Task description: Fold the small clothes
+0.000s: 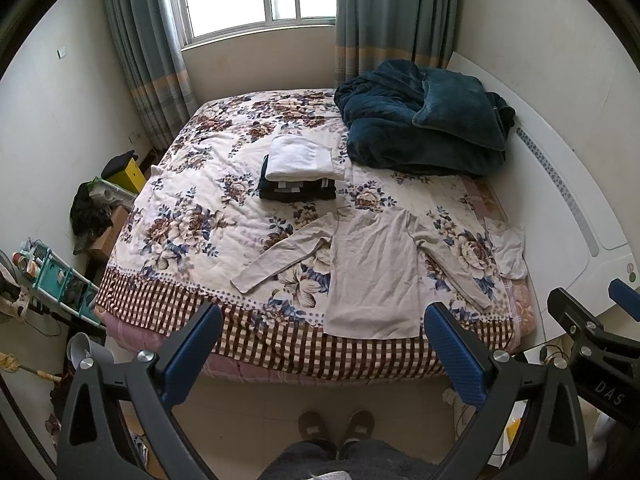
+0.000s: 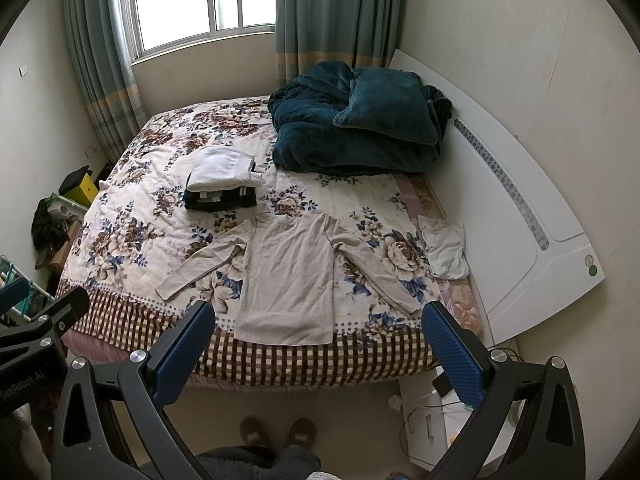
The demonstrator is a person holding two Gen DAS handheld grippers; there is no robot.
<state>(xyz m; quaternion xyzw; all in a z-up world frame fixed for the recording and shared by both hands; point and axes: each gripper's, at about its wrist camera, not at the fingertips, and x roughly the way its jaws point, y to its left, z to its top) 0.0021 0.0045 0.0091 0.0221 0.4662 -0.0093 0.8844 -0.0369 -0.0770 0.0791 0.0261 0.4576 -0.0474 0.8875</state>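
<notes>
Beside the bed (image 2: 280,368), only the right view shows a phone (image 2: 442,385) (both tools gape, empty).

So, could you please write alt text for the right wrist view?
A beige long-sleeved shirt lies flat on a floral bed, behind the open right gripper. Beyond it sit a folded stack and a teal blanket.

My bed cover (image 1: 192,208) is cream with brown and blue flowers and a brown checked edge. On it lie a beige shirt (image 1: 372,272), a dark teal blanket (image 1: 420,120) and white folded clothes (image 1: 302,158) over black ones (image 1: 298,192).
</notes>
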